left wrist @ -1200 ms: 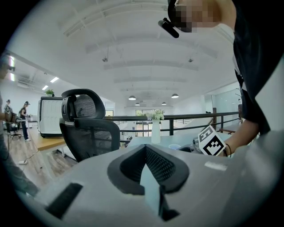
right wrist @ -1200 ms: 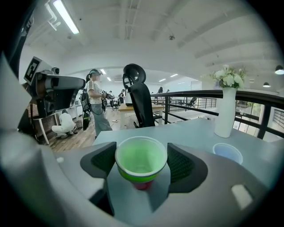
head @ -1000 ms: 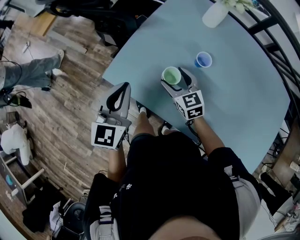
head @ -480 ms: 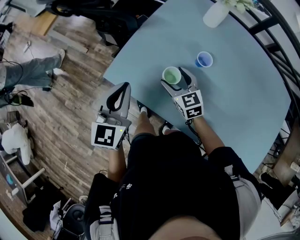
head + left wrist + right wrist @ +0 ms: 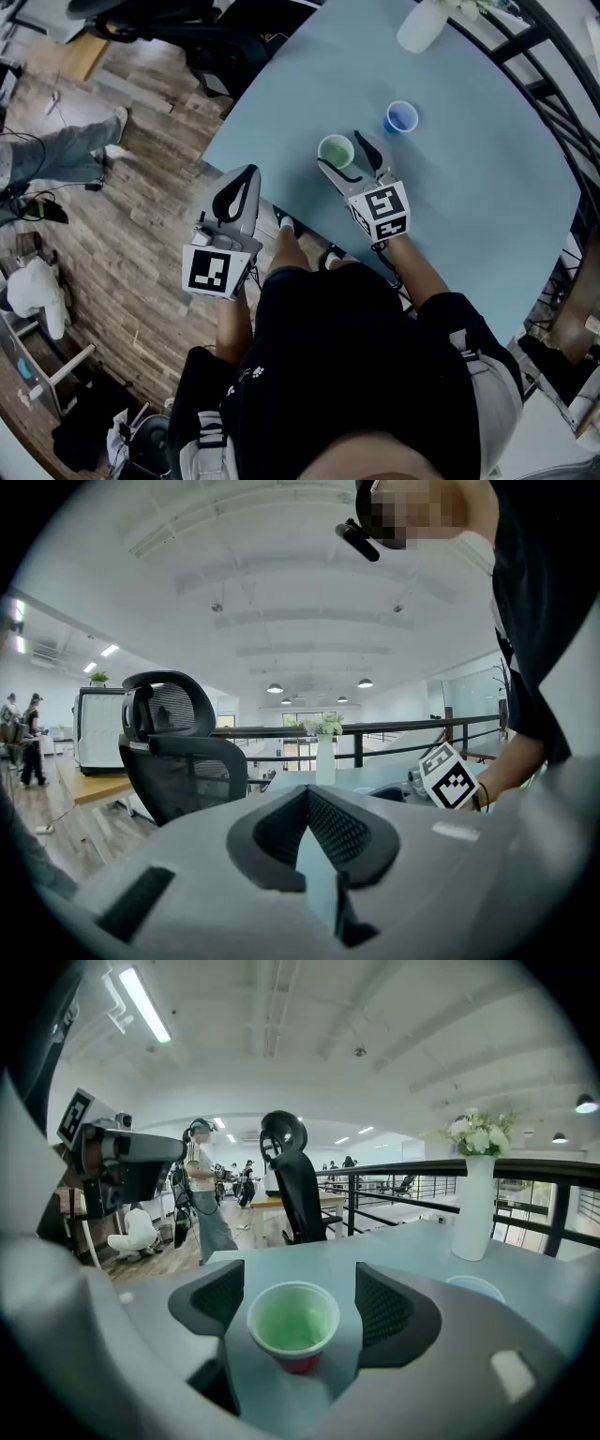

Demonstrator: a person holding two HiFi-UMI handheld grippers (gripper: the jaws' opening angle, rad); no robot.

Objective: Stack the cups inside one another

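A cup with a green inside point(image 5: 336, 150) stands on the pale blue table point(image 5: 469, 206) near its front edge; in the right gripper view this cup point(image 5: 292, 1321) shows red at its base. My right gripper point(image 5: 340, 152) is open around it, with a gap on each side between the cup and the pads point(image 5: 382, 1305). A blue cup point(image 5: 400, 116) stands alone a little farther back to the right, and its rim point(image 5: 473, 1286) peeks over the right jaw. My left gripper point(image 5: 242, 187) hangs shut off the table's left edge, over the wooden floor, holding nothing point(image 5: 314, 855).
A white vase point(image 5: 417, 28) with flowers stands at the table's far edge, beside a black railing point(image 5: 553, 103). A black office chair point(image 5: 178, 752) stands left of the table. Another person's legs point(image 5: 56, 150) are on the floor far left.
The right gripper has eased back slightly from the green cup, which still stands between its jaws. The left gripper has not moved.
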